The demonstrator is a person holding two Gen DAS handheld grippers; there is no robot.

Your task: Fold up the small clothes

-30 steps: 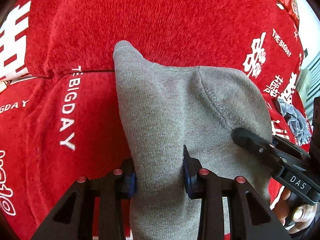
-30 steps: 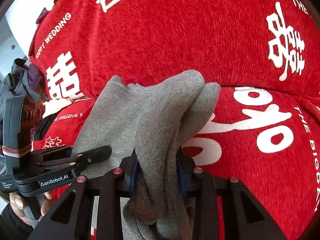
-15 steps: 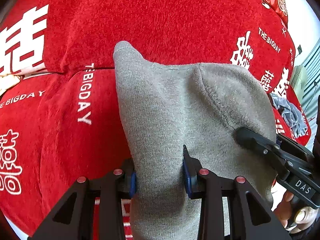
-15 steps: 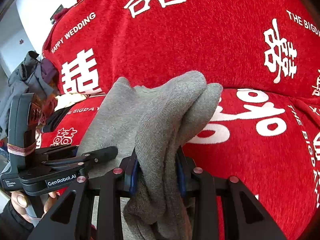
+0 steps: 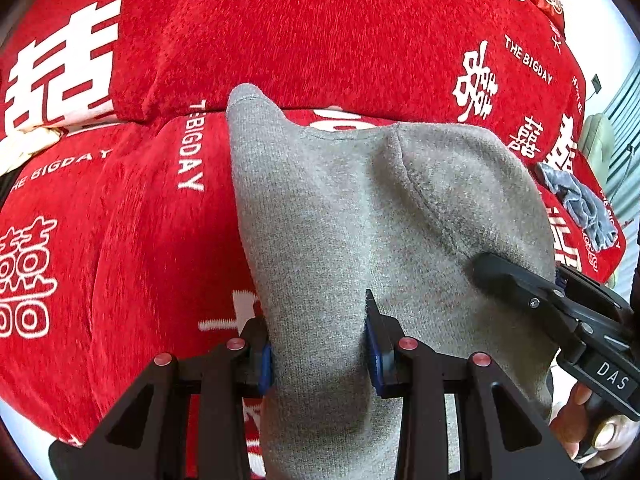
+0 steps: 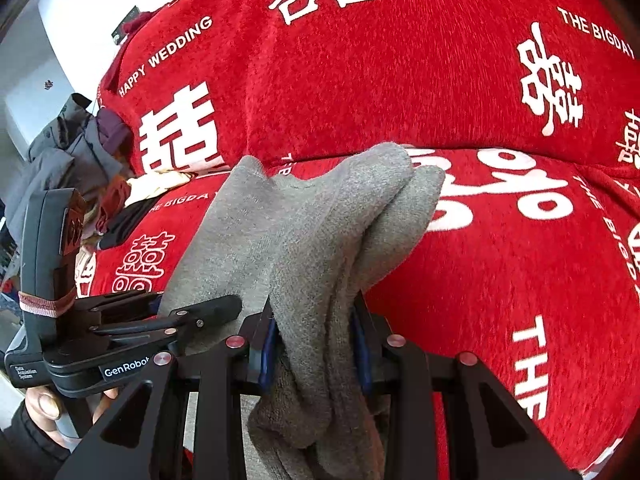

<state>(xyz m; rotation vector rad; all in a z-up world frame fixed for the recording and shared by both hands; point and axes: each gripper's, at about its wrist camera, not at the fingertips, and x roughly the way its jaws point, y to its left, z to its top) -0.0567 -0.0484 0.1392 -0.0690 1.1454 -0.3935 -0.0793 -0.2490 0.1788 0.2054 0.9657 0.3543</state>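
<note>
A grey knitted garment [image 5: 360, 220] hangs between both grippers above a red sofa. My left gripper [image 5: 319, 356] is shut on its left part. My right gripper [image 6: 314, 344] is shut on a bunched, doubled fold of the same grey garment [image 6: 320, 240]. The right gripper [image 5: 520, 292] shows at the right of the left wrist view, clamped on the cloth's edge. The left gripper [image 6: 200, 316] shows at the left of the right wrist view, pinching the cloth.
The red sofa cover [image 5: 320, 32] with white characters and lettering fills the background, also in the right wrist view [image 6: 500, 240]. A grey-blue cloth [image 5: 576, 204] lies at the sofa's right end. A pile of dark clothes [image 6: 72, 152] sits at the left end.
Both grippers have kept their hold on the grey garment and drawn slightly back from the sofa, so more of the cover shows. The cloth's shape is nearly unchanged.
</note>
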